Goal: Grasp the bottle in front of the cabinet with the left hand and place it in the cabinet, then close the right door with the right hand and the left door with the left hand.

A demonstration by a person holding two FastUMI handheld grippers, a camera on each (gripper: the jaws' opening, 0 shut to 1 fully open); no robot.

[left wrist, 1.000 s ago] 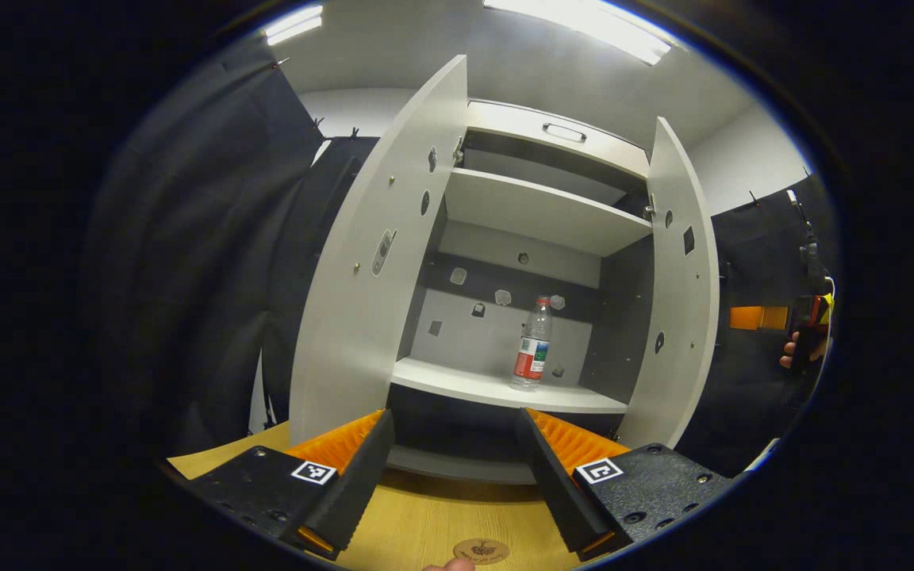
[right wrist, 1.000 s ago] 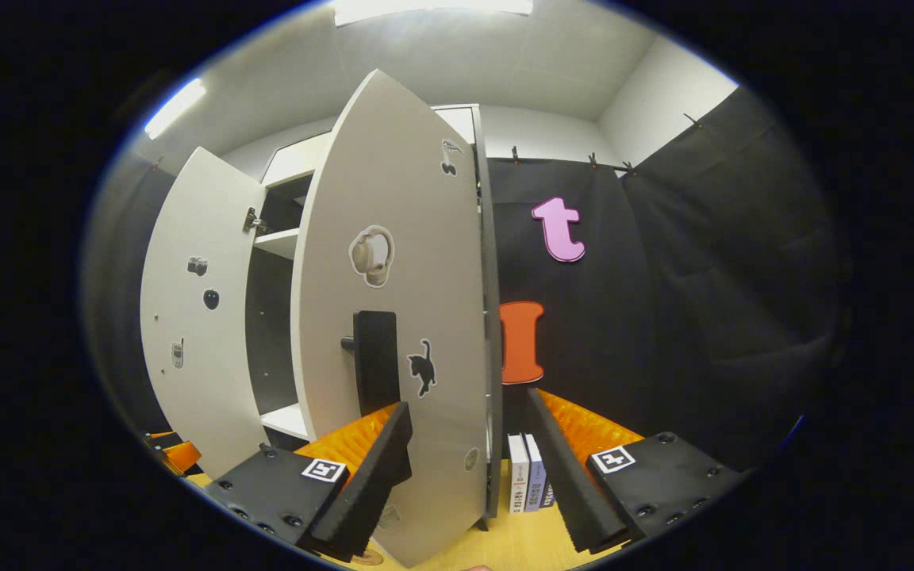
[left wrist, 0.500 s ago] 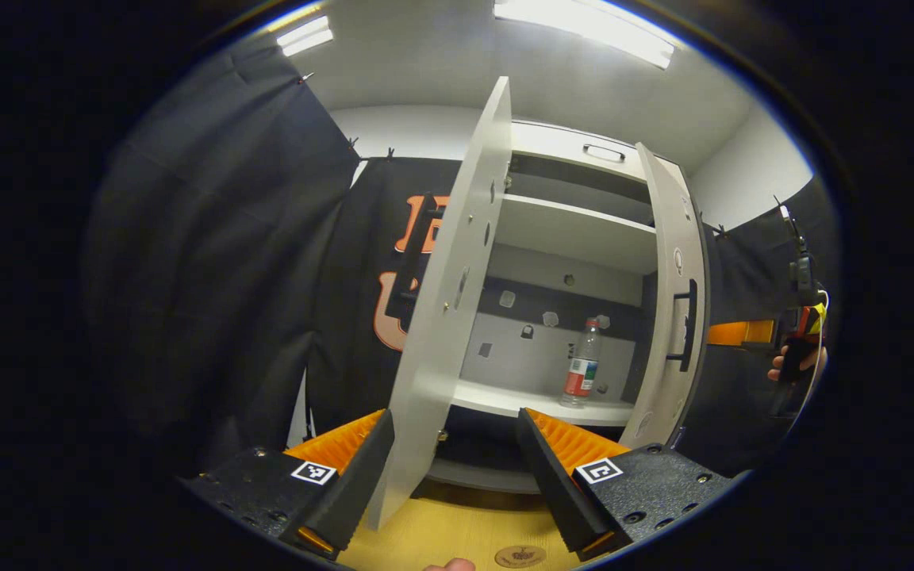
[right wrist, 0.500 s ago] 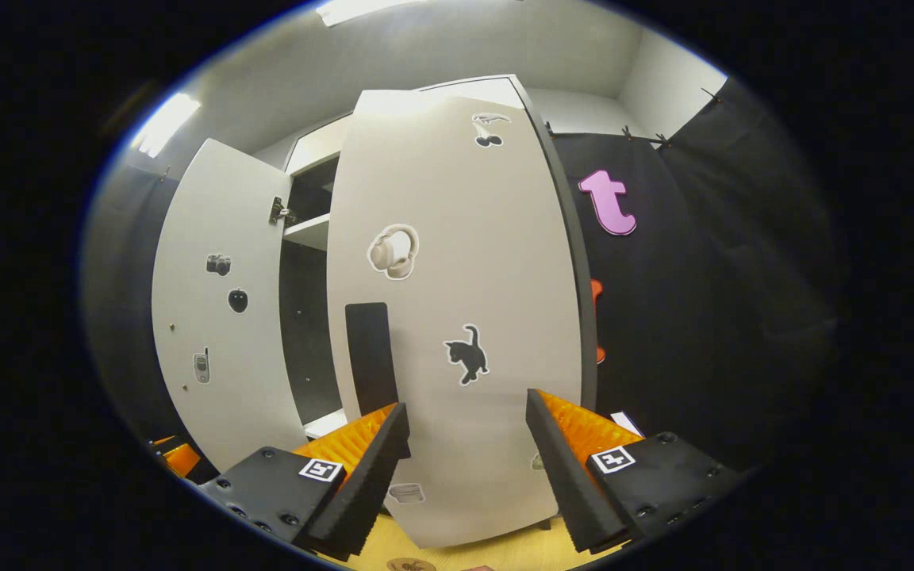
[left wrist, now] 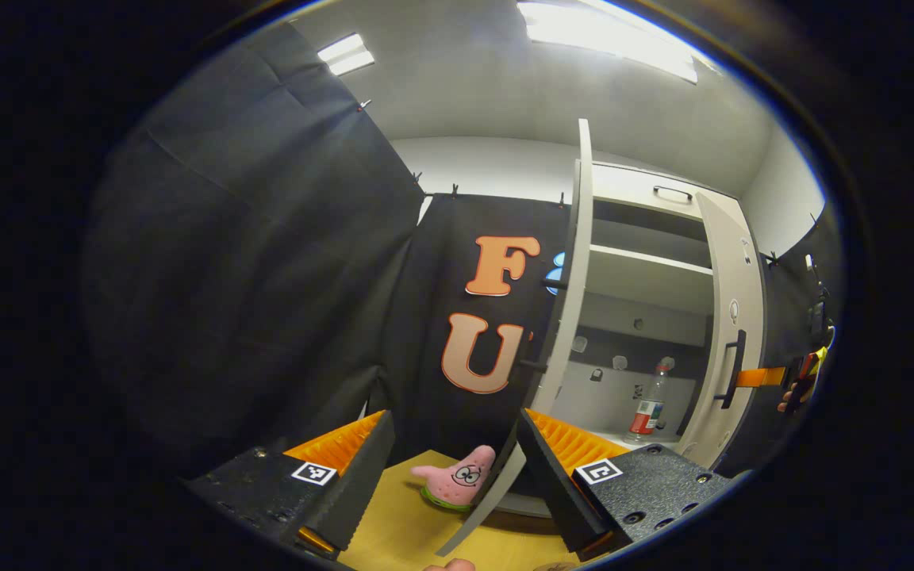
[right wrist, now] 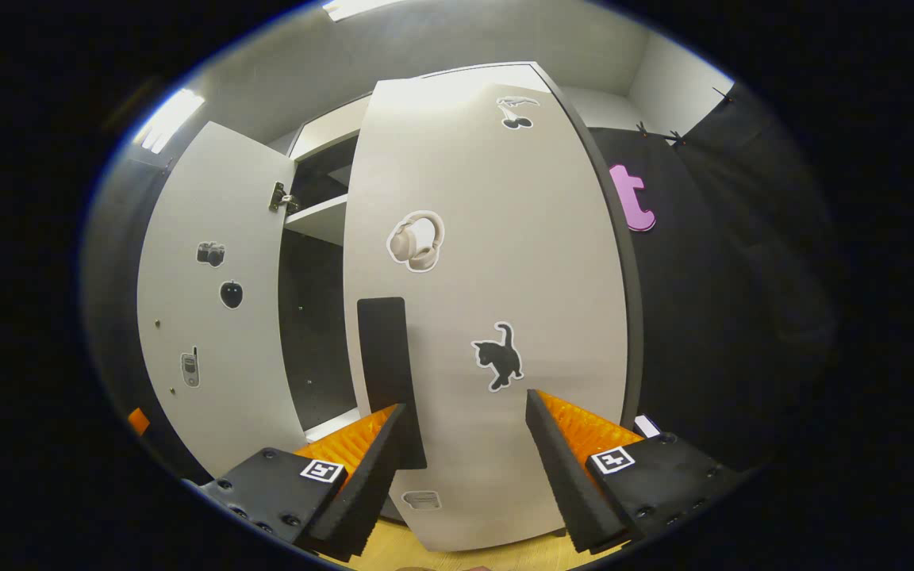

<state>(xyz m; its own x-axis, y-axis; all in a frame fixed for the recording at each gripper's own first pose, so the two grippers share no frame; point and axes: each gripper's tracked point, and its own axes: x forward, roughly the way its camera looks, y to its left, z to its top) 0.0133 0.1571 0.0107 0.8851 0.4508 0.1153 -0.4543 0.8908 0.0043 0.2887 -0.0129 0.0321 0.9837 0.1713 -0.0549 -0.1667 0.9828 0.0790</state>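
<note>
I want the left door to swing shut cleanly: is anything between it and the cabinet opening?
Nothing visible blocks it. The bottle stands upright inside on the shelf, back from the front edge. The pink plush star lies on the table outside the left door. The right door is nearly closed.

One bottle [left wrist: 646, 411], two cabinet doors [right wrist: 489, 317], one plush toy [left wrist: 457, 478], perhaps six stickers.

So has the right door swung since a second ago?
Yes. The right door has swung toward shut: against the cabinet's side edge, it now covers the books and most of the opening.
</note>
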